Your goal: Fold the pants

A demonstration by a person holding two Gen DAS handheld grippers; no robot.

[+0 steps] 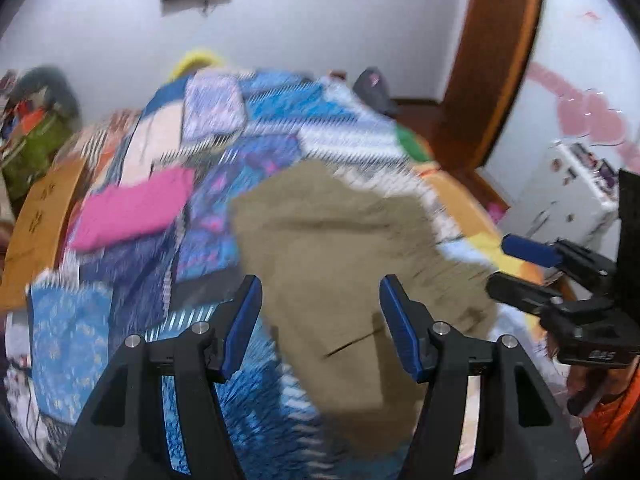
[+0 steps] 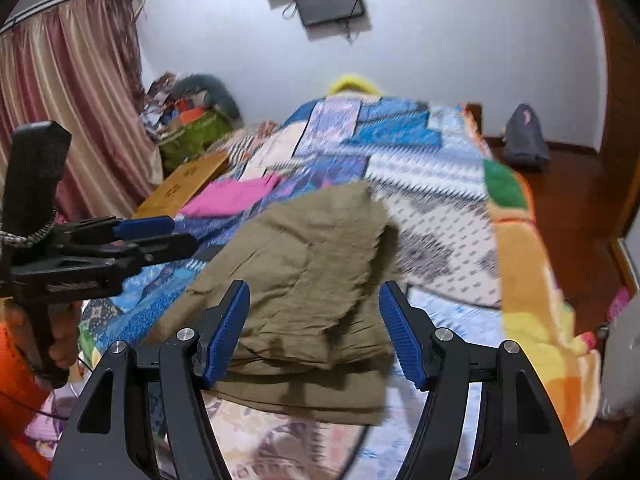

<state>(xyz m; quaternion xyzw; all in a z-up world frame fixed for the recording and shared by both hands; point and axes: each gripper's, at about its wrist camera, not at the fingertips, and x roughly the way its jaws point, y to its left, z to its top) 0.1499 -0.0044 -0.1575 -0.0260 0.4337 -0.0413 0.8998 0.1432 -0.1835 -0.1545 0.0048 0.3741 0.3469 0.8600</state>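
Observation:
Olive-brown pants [image 1: 340, 264] lie partly folded on a patchwork quilt on the bed, and they also show in the right wrist view [image 2: 304, 280]. My left gripper [image 1: 320, 308] is open and empty, hovering just above the near part of the pants. My right gripper [image 2: 314, 312] is open and empty above the near folded end of the pants. The right gripper shows at the right of the left wrist view [image 1: 520, 268]. The left gripper shows at the left of the right wrist view [image 2: 160, 236]. The left wrist view is blurred.
A folded pink garment [image 1: 132, 208] lies on the quilt [image 2: 440, 208] to the left, beside a wooden board [image 2: 184, 188]. A pile of bags and clothes [image 2: 192, 120] sits by the curtain. A dark bag [image 2: 524, 136] stands on the wooden floor at right.

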